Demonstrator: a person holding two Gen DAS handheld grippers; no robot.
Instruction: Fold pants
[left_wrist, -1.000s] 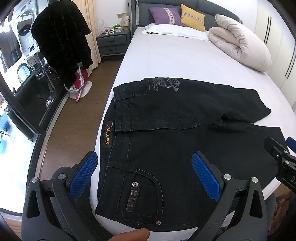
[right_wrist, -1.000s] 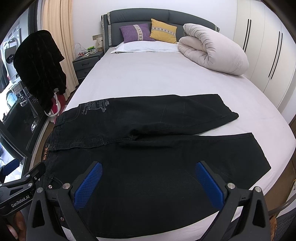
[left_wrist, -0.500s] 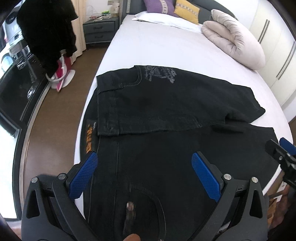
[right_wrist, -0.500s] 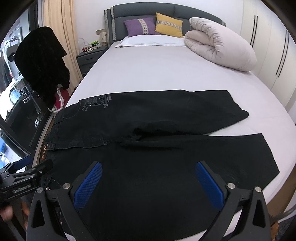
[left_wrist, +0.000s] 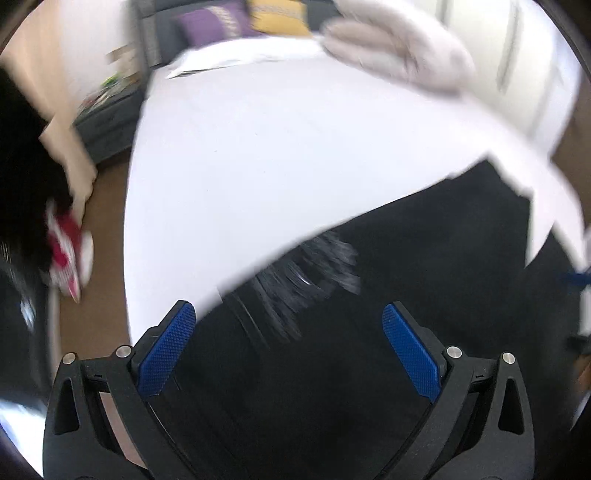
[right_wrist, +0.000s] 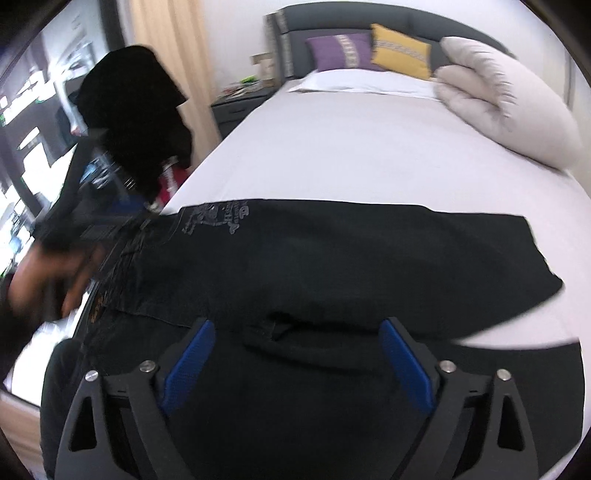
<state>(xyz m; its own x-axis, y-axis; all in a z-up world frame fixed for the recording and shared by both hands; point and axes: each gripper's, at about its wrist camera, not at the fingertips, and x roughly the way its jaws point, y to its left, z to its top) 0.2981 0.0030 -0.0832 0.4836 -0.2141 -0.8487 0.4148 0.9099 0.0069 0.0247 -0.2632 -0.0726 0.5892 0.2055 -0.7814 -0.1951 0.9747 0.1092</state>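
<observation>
- The left-wrist view is smeared; the print on the pants (left_wrist: 306, 273) cannot be read.
- The person's hand (right_wrist: 48, 273) is a blur.
- The pants' near edge is cut off below.

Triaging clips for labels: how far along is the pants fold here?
Early. Done: black pants lie spread on the bed, one leg partly crossed over the other. In hand: nothing gripped; left gripper open over the waist area, right gripper closing above the crotch, pads pinching no cloth yet. Left: all lengthwise and crosswise folds.
</observation>
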